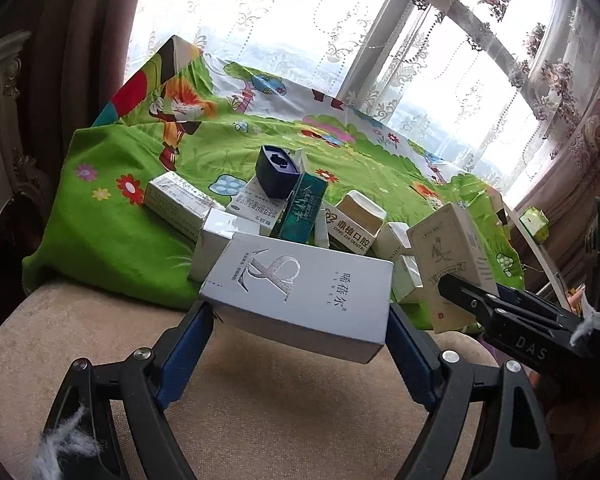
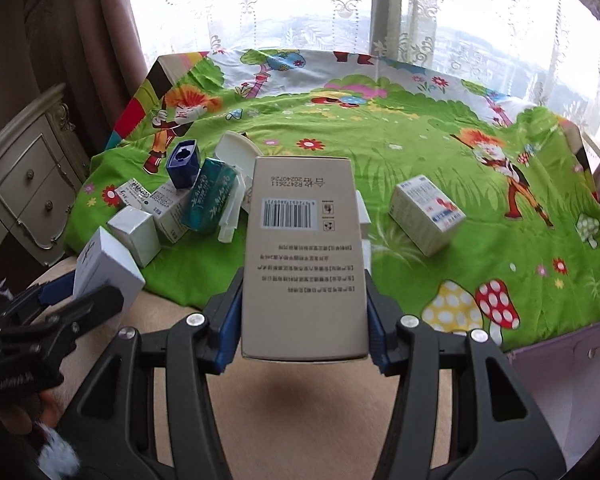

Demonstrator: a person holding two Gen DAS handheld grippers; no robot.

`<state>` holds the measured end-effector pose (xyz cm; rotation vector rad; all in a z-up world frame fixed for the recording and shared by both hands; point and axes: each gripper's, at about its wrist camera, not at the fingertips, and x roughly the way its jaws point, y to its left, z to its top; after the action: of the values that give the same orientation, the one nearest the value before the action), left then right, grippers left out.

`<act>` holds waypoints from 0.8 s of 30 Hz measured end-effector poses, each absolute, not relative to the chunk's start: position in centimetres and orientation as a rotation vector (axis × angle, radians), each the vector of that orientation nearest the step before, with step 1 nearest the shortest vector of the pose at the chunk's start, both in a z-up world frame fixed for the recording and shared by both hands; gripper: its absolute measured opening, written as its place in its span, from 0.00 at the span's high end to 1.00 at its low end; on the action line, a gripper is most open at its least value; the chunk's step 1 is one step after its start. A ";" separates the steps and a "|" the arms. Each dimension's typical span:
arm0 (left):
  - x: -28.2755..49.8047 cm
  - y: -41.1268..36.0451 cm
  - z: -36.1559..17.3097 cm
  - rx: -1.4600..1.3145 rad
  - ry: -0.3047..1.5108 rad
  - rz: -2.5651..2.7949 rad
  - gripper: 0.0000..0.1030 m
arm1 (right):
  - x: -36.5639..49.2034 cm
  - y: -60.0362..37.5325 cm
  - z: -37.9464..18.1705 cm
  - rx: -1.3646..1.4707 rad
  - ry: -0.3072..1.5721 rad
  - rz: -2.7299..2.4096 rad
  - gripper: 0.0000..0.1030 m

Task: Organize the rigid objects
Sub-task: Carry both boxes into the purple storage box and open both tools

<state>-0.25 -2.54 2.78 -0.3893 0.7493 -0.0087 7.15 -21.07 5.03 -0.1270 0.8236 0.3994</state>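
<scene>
**Between both tongs, a box apiece**

Between the left tongs [image 1: 300,320] sits a white box with a silver emblem [image 1: 300,288], pinched at its two ends by the blue pads and held clear of the beige cushion [image 1: 260,400] below. Just to their right, the right tongs [image 2: 304,320] clamp a tall beige box [image 2: 304,264], barcode side up, gripped near its lower end. Ahead of both tongs, a heap of small cartons lies on the green cartoon-print cloth [image 2: 420,272]: a teal box [image 2: 210,200] leans against a dark blue case [image 2: 183,163], with white cartons crowded round them. Well to the right of that heap, one white carton with blue print [image 2: 426,218] lies alone.
</scene>
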 end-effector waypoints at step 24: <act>2.3 -13.6 5.1 -0.185 0.810 -0.236 0.16 | 4.8 -35.0 5.2 0.062 0.855 0.197 0.46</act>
<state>2.28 -13.58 5.09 -0.1848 0.8102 -0.2363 4.78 -35.03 5.25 0.0625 0.8548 0.1969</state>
